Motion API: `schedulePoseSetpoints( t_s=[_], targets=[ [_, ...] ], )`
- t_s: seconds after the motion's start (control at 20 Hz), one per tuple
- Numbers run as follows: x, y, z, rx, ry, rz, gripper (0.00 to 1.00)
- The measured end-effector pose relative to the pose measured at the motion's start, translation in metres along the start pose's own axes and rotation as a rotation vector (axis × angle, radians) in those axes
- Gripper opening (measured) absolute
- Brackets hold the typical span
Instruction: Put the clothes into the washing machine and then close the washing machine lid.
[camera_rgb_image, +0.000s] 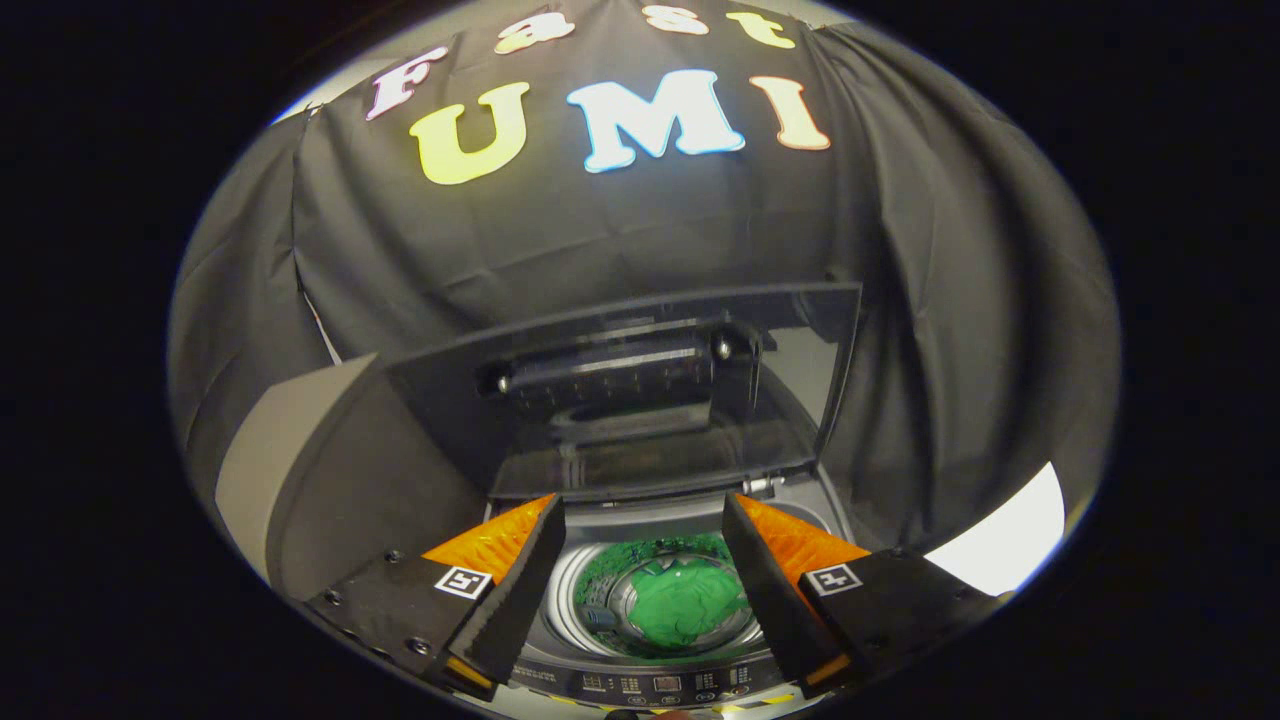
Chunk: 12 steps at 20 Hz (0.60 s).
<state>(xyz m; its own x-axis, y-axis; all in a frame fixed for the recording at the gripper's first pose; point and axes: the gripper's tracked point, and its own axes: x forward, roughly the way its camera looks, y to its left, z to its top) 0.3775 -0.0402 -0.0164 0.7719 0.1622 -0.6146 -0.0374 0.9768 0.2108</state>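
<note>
A green garment is seen lying in the drum of the washer, framed between the jaws. The lid is held raised, upright behind the opening. The gripper is poised above the drum, its jaws spread wide, with nothing pinched.

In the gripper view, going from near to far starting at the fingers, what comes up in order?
Open gripper → control panel → green clothes in the drum → raised washing machine lid → booth wall.
</note>
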Motion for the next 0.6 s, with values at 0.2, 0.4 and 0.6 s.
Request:
schedulePoseSetpoints(
  t_s=[0.2, 0.4, 0.6],
  targets=[
    [-0.017, 0.003, 0.053, 0.008, -0.099, -0.002, 0.98],
    [-0.025, 0.01, 0.1, -0.024, -0.167, 0.001, 0.98],
    [-0.017, 0.018, 0.126, -0.05, -0.177, 0.006, 0.98]
  ],
)
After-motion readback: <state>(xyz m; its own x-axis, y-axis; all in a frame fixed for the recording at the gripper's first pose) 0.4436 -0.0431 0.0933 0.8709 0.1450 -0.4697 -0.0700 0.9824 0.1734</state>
